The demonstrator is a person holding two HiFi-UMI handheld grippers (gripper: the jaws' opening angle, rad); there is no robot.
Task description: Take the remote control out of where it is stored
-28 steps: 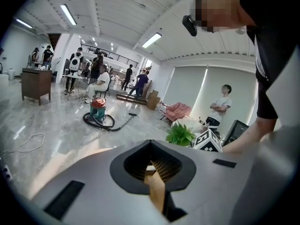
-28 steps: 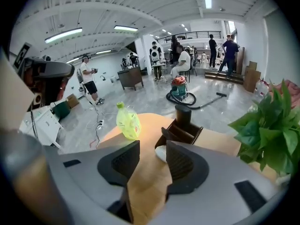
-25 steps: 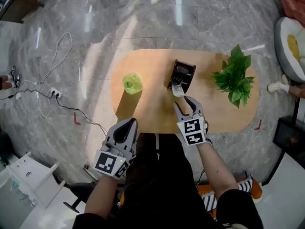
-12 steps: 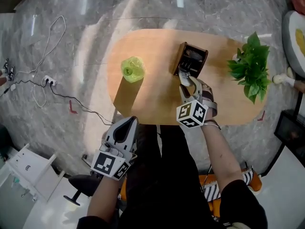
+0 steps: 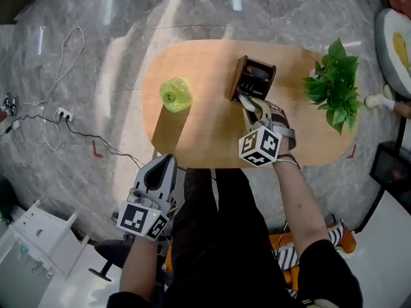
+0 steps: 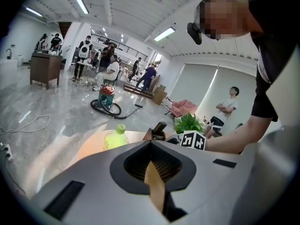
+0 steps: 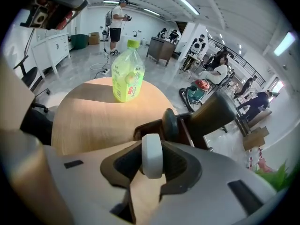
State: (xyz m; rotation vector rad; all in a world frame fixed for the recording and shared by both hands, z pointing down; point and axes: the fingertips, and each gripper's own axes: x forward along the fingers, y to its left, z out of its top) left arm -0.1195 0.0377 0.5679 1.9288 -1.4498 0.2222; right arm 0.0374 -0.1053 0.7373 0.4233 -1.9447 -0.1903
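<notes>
since the earlier frame the right gripper (image 5: 252, 105) had gone from the bench's (image 5: 205, 133) near edge up to the dark holder (image 5: 258, 76) and rolled over. its jaws had just been closing with the white remote (image 7: 152, 156) between them. only the right gripper view showed that grip: the remote's rounded end stood upright between the jaw tips, clenched on both sides, just in front of a dark remote (image 7: 169, 124) in the holder. whether its lower part sat inside could not be told. the head view gave only the jaws' backs over the holder's near end, but showed the left gripper (image 5: 164, 162) well apart, off the bench's near edge, jaws pressed together on nothing.
</notes>
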